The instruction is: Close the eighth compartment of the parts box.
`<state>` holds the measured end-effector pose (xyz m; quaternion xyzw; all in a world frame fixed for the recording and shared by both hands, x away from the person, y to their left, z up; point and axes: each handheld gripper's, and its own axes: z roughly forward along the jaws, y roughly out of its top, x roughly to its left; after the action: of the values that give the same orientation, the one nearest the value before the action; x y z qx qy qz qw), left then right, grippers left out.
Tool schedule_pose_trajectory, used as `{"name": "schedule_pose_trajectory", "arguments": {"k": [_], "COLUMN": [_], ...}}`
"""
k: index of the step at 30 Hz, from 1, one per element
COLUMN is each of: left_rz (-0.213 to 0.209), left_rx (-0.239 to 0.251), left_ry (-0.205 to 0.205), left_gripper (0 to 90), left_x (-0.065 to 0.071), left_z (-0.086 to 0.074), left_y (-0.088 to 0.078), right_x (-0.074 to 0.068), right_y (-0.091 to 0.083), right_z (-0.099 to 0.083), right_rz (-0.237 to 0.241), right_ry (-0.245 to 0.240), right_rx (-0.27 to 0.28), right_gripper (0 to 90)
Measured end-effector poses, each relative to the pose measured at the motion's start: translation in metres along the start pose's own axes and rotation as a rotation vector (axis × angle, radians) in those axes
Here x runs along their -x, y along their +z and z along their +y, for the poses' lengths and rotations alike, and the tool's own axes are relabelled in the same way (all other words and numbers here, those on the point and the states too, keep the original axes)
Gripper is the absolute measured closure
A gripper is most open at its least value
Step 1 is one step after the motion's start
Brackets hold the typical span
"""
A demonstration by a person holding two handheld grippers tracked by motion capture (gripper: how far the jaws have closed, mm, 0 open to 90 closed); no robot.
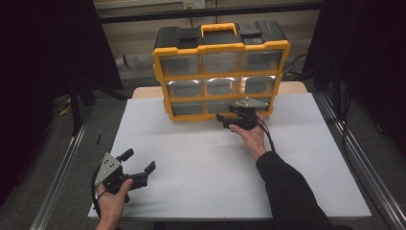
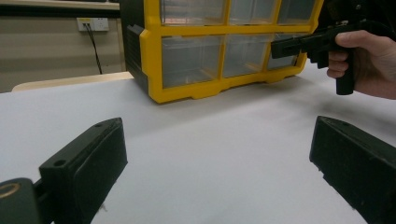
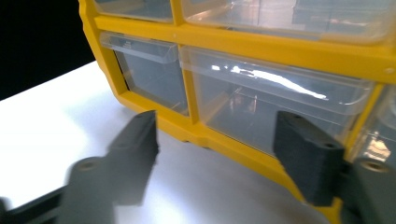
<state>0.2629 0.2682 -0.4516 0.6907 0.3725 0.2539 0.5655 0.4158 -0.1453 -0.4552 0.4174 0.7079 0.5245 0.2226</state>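
Right gripper (image 1: 225,122) first: I see its jaws standing apart with nothing between them, just in front of the bottom row of the yellow organiser (image 1: 221,69). From the right gripper view (image 3: 215,154) I look along the two black jaws at the clear bottom-middle drawer (image 3: 275,112); the drawer sits flush in its yellow frame and neither jaw touches it, while the left jaw shows blurred. The bottom-left drawer (image 3: 152,79) lies at about ten o'clock from the jaws in that view.

On the high view the organiser stands upright at twelve o'clock on the white table (image 1: 201,163), its three rows of three clear drawers facing me, black top and yellow handle above. My right hand (image 1: 251,136) holds the gripper at about one o'clock from the table's middle.

My left gripper (image 1: 140,167) rests at eight o'clock, near the table's front-left corner, well apart from the organiser. Its jaws gape wide over bare tabletop in the left gripper view (image 2: 219,154), holding nothing.
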Motion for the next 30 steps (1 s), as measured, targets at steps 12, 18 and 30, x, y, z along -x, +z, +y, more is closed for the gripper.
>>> {"name": "schedule_pose_trajectory", "arguments": {"k": [12,18,30], "left_rz": [-0.005,-0.009,-0.012], "left_rx": [0.009,0.011,0.020], "left_ry": [0.005,0.004,-0.009], "left_gripper": [3.8,3.8,3.7], "left_x": [0.000,0.000,0.001], "left_z": [-0.001,0.000,0.000], "left_y": [-0.005,-0.005,-0.005], "right_x": [-0.001,-0.004,-0.001], "right_y": [-0.016,-0.026,-0.057], "right_z": [-0.001,-0.001,-0.007], "right_rz": [0.025,0.008,-0.013], "right_ry": [0.009,0.005,0.001], "right_rx": [0.015,0.025,0.056], "right_gripper": [1.0,1.4,2.0]}}
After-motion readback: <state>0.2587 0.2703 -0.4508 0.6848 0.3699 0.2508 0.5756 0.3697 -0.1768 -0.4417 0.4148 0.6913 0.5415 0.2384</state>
